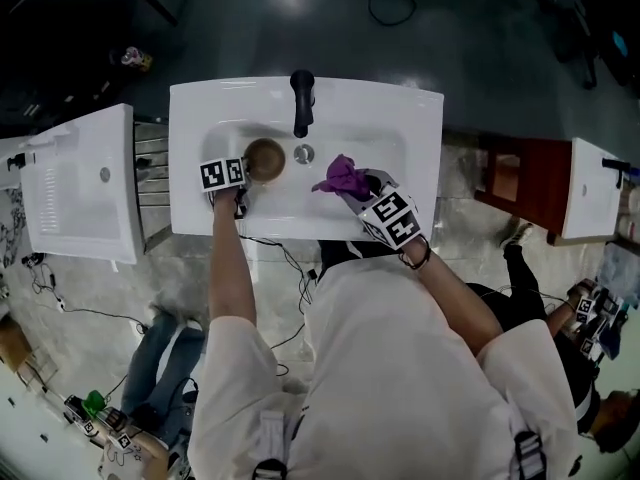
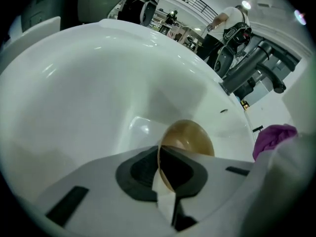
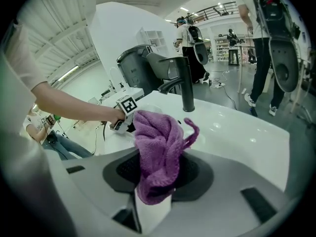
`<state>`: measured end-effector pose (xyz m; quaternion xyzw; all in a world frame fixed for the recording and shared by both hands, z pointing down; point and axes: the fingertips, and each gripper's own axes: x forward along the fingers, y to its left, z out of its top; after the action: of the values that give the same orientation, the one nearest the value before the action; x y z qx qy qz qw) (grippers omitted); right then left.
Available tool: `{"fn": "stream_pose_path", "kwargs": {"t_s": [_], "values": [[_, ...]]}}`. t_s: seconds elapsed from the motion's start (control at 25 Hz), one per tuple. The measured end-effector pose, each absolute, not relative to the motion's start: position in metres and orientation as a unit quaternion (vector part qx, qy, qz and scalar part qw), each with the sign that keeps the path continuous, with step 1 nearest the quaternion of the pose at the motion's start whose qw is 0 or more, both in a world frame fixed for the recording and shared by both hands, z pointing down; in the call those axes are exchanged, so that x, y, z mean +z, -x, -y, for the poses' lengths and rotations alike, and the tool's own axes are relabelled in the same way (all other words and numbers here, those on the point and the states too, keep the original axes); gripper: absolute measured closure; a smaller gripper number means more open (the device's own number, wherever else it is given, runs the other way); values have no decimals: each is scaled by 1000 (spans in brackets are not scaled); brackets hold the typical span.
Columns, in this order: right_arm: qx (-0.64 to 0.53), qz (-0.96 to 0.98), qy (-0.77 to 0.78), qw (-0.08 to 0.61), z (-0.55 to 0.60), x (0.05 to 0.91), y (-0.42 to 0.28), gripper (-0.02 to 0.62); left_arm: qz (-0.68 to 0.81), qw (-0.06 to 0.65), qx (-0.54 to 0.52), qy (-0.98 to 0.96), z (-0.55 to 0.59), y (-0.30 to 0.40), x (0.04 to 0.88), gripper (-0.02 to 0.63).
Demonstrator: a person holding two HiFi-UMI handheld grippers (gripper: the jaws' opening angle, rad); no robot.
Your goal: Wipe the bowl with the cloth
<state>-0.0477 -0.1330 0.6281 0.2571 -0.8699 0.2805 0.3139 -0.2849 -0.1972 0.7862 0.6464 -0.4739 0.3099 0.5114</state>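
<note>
White sink: left gripper pinches bowl rim, right gripper clamps cloth, apart from bowl; wiping seemingly not started.

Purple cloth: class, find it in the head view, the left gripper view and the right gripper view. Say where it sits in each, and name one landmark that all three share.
Head view: the purple cloth is right of centre, over the basin, to the right of the bowl.
Left gripper view: the cloth peeks in at the right edge.
Right gripper view: the cloth fills the centre, gripped between the jaws.
Shared landmark: the white sink.
</note>
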Motion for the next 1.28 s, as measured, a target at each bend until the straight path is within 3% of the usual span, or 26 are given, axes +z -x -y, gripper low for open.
{"fn": "stream_pose_path", "kwargs": {"t_s": [0.8,1.28], "values": [[199,907,-275,251,159,570,91,459,496,430,288,-697,170,221,701,589],[60,911,-186,362,116,596,142,459,536,401,224,-708,129,194,653,589]]}}
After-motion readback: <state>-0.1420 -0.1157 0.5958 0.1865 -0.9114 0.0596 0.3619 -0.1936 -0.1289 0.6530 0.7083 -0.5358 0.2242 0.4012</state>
